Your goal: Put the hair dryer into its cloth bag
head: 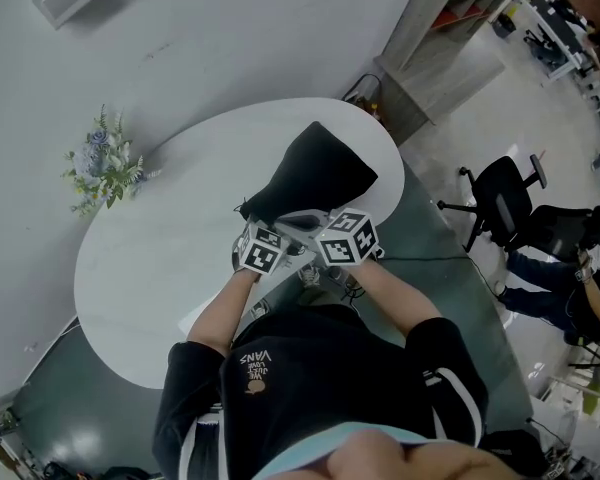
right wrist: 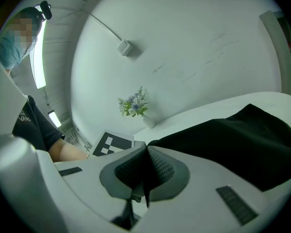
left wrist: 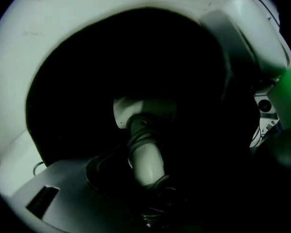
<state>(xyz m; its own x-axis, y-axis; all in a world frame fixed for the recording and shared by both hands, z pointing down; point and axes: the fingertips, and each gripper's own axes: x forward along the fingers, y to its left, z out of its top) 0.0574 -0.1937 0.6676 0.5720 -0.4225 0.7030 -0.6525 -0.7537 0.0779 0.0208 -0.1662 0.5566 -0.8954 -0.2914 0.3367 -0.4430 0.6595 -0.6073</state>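
The black cloth bag (head: pixel 312 172) lies on the white oval table (head: pixel 150 258), its mouth toward me. My left gripper (head: pixel 280 224) reaches into that mouth. In the left gripper view, the white hair dryer (left wrist: pixel 144 155) with its cord wound round the handle sits between the jaws, surrounded by the dark inside of the bag (left wrist: pixel 111 57). The left gripper (left wrist: pixel 146 181) is shut on the handle. My right gripper (head: pixel 320 222) is beside the left one at the bag's mouth. Its pads (right wrist: pixel 160 166) meet with the edge of the bag (right wrist: pixel 223 147) pinched between them.
A small vase of flowers (head: pixel 105 168) stands at the table's far left edge, seen again as the flowers (right wrist: pixel 134 104). A black office chair (head: pixel 505 193), a wooden shelf unit (head: pixel 450 38) and a seated person (head: pixel 565 288) are off to the right of the table.
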